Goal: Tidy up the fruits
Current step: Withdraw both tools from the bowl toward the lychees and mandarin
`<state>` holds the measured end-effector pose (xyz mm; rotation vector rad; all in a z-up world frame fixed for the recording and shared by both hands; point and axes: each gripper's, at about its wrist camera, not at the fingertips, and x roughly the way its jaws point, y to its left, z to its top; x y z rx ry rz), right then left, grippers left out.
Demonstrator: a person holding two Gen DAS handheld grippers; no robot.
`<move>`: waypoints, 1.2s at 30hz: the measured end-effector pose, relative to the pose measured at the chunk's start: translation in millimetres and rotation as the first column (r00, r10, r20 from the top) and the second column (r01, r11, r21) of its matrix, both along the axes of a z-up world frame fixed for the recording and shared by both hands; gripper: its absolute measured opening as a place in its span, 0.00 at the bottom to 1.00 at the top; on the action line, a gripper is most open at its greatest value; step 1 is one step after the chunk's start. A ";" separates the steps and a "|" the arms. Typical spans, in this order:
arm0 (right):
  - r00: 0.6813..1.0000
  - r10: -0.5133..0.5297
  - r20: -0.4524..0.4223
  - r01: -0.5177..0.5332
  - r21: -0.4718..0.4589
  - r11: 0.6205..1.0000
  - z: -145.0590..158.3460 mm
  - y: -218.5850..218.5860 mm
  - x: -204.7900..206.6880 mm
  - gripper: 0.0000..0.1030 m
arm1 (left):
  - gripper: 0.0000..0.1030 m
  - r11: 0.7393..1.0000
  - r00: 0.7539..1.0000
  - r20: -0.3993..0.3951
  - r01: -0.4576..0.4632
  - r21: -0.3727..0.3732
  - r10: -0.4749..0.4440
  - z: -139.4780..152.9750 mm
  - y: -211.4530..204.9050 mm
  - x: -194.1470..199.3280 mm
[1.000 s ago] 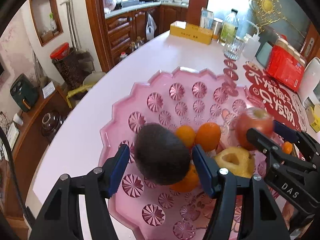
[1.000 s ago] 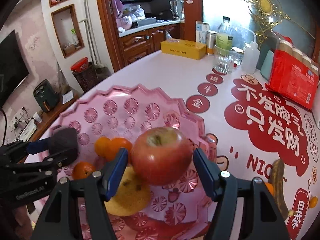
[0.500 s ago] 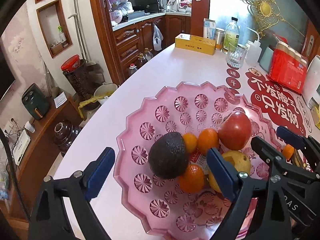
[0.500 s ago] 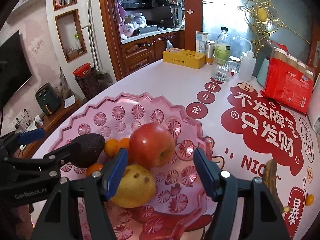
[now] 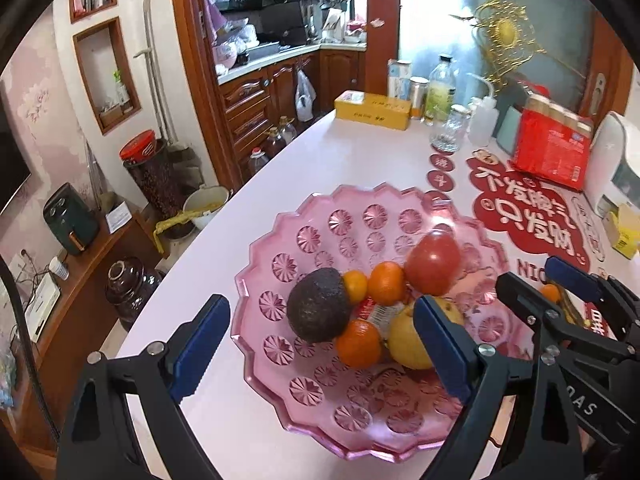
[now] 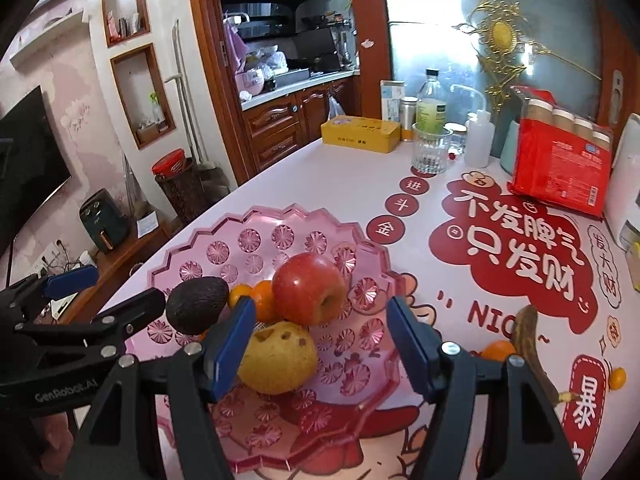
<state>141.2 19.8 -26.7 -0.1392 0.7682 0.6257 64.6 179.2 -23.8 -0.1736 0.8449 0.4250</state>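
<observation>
1 avocado [image 5: 319,309]; 1 apple [image 5: 433,262]; 1 pear [image 5: 408,340]

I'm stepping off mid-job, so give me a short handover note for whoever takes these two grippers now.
Left gripper: open, nothing between the pads, above the near side of the pink fruit plate.
Right gripper: open, nothing held, over the plate.
In the plate: avocado, red apple, yellow pear and small oranges, all lying free.
Left to do: a browned banana and two small oranges lie on the table to the right of the plate; they probably go in next, likely with the right gripper, which is nearer.
</observation>
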 end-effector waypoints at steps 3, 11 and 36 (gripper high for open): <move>1.000 -0.025 0.004 0.025 0.011 1.000 5.4 -11.5 -8.0 0.66 | 0.90 1.000 1.000 0.019 0.023 -0.005 -0.023 7.8 -11.5 -7.2; 0.989 -0.132 0.058 0.132 0.017 0.991 20.1 -64.6 -36.5 0.66 | 0.90 0.991 0.990 0.071 0.126 -0.045 -0.123 22.1 -56.2 -15.5; 0.840 -0.526 0.131 0.541 -0.128 0.831 -5.6 -266.3 -115.2 0.66 | 0.90 0.791 0.791 -0.029 0.611 -0.032 -0.612 -20.0 -261.5 3.1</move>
